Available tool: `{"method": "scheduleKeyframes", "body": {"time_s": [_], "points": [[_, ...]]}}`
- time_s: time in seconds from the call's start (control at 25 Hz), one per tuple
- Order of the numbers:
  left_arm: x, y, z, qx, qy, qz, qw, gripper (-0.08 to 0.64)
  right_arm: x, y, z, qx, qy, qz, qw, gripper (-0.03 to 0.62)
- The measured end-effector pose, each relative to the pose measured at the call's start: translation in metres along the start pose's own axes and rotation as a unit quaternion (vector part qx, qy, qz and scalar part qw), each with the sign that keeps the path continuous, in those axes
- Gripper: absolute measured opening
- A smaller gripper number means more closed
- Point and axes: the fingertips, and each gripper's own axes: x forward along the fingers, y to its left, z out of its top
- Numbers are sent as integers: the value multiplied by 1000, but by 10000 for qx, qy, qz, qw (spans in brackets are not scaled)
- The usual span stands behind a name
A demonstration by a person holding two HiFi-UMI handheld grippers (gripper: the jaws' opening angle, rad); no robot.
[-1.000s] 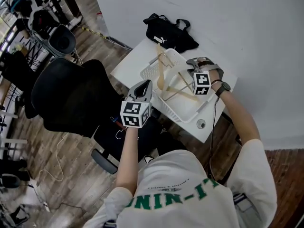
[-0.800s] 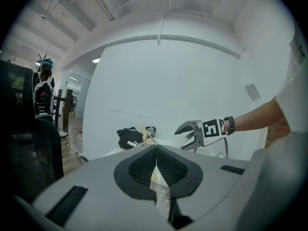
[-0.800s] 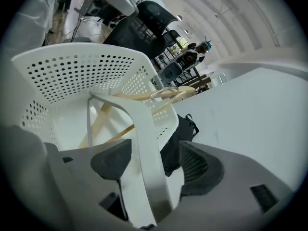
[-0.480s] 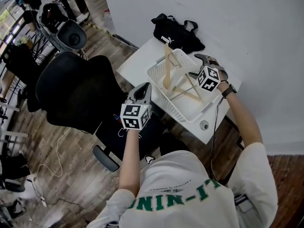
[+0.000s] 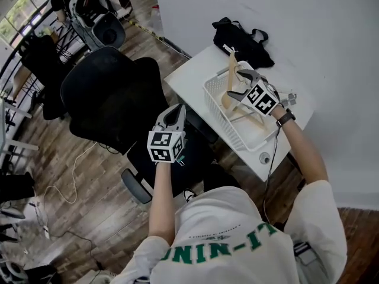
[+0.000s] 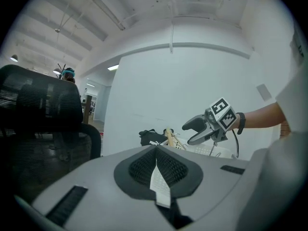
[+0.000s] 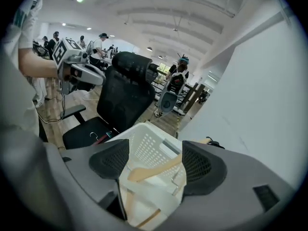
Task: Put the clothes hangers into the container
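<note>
The right gripper [image 5: 235, 86] hovers just over the white basket [image 5: 214, 99]. Its jaws are wide apart, having just opened and then eased in slightly, and they grip nothing. The wooden hangers [image 7: 154, 169] rest inside the basket below them. The left gripper [image 5: 172, 112], jaws together and empty, is off to the basket's side.

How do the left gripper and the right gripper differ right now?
The left gripper's jaws are shut and empty; the right gripper's stand apart, just opened, with a wooden hanger seen between them, not gripped. The left gripper hovers over the black office chair; the right gripper hangs above the white basket. Both carry a marker cube.
</note>
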Motion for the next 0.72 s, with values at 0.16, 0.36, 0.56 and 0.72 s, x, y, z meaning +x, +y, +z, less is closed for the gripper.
{"method": "scheduleKeyframes", "body": {"time_s": [0.16, 0.36, 0.56, 0.72], "points": [[-28, 33, -9, -103, 23, 354, 9993, 15, 32, 39, 48, 148, -319, 574, 9977, 347], [-70, 77, -29, -311, 60, 841, 9960, 15, 83, 105, 87, 233, -215, 1352, 9903, 347], [-112, 119, -58, -606, 165, 1371, 9886, 15, 145, 174, 104, 928, -156, 1938, 9765, 347], [-146, 145, -94, -901, 358, 1802, 9789, 15, 193, 239, 94, 1262, 89, 2089, 9697, 347]]}}
